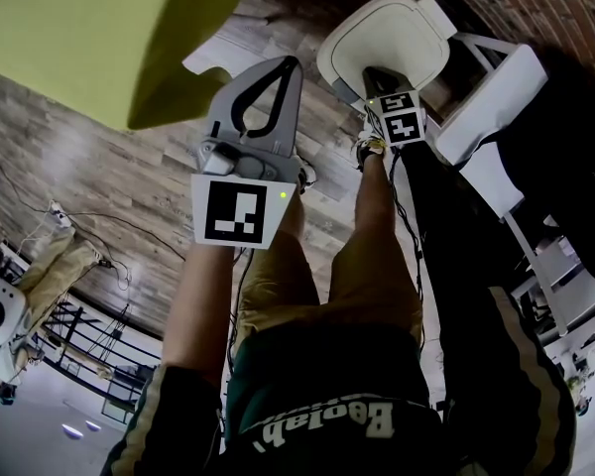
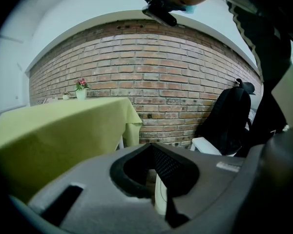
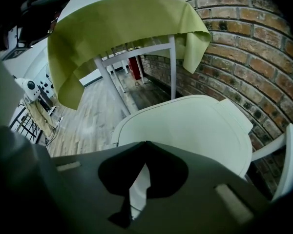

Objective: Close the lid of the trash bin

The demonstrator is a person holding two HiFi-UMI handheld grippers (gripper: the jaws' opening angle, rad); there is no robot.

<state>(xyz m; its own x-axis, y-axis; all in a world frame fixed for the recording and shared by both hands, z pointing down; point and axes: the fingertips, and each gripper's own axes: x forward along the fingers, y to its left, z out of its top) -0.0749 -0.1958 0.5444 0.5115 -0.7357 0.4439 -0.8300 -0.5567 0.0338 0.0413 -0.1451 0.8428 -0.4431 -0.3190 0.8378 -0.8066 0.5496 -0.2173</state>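
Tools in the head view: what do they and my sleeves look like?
Left tool: grey plastic, loop-shaped, with a white cube bearing a black square marker and a green light. Right tool: dark, with a similar marker cube. Sleeves are dark with pale stripes.

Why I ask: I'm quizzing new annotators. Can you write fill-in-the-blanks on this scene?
1. The wall is made of ___.
2. The right gripper points at the ___ of the bin.
3. The left gripper has its jaws ___.
Missing words: brick; lid; shut.
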